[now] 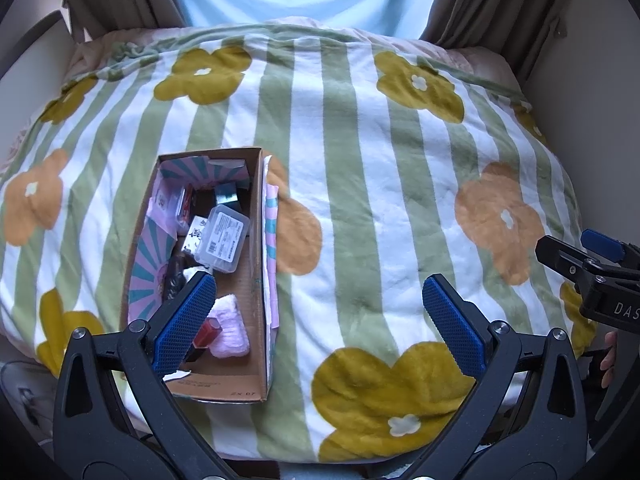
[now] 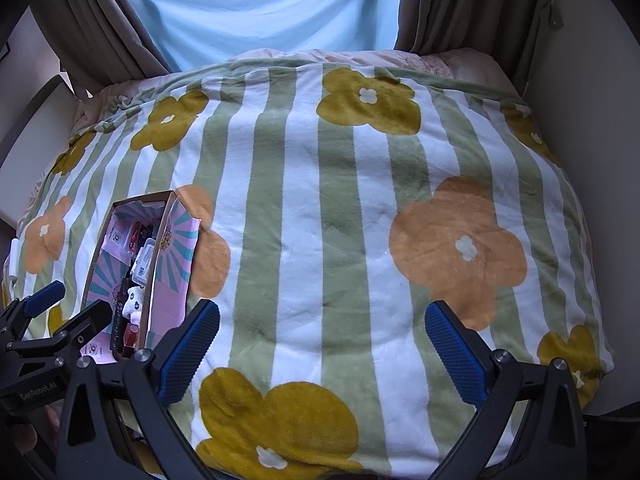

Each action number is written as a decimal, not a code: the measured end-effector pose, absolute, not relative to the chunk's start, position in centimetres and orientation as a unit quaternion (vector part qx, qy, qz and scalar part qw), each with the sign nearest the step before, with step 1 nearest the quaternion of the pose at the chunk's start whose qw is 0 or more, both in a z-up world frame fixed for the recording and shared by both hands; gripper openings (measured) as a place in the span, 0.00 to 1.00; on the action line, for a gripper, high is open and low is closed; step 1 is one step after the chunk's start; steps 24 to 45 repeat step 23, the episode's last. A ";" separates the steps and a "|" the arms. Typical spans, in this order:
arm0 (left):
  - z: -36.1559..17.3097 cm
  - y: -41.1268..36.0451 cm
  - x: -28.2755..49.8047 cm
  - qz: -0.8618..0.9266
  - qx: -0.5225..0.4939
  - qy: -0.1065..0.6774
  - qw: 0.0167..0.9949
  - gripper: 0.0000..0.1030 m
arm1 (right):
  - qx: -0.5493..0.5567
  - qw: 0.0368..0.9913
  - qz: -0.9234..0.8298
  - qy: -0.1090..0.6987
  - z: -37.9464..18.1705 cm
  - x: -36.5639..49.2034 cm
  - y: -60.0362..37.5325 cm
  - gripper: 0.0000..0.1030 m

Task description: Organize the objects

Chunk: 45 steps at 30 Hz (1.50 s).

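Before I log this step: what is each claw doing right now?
Left claw: open, holding nothing, above the cardboard box.
Right claw: open, holding nothing, above the blanket.

Right gripper (image 2: 322, 344) spread wide, empty, above striped floral blanket (image 2: 340, 216). Open cardboard box (image 2: 170, 256) of small items lies on blanket at left. Left gripper (image 2: 66, 308) beside box, also spread.
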State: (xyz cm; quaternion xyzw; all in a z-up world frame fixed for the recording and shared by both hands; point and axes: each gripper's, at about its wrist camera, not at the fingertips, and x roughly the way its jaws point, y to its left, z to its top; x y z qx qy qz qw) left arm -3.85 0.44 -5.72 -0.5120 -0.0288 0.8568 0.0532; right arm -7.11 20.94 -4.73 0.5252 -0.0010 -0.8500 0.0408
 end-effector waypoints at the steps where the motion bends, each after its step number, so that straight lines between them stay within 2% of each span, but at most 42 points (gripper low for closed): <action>1: -5.8 0.4 -3.8 0.857 -0.512 -0.029 0.052 1.00 | 0.525 0.041 -0.850 -0.001 -4.7 -7.1 20.9 0.99; 9: -5.7 0.5 -3.8 0.860 -0.508 -0.025 0.037 1.00 | 0.525 0.040 -0.850 0.001 -4.9 -7.0 21.1 0.99; 23: -5.7 -0.6 -4.0 0.860 -0.504 -0.074 0.037 1.00 | 0.529 0.042 -0.847 0.001 -5.2 -7.0 21.7 0.99; 45: -5.7 -0.6 -4.0 0.860 -0.504 -0.074 0.037 1.00 | 0.529 0.042 -0.847 0.001 -5.2 -7.0 21.7 0.99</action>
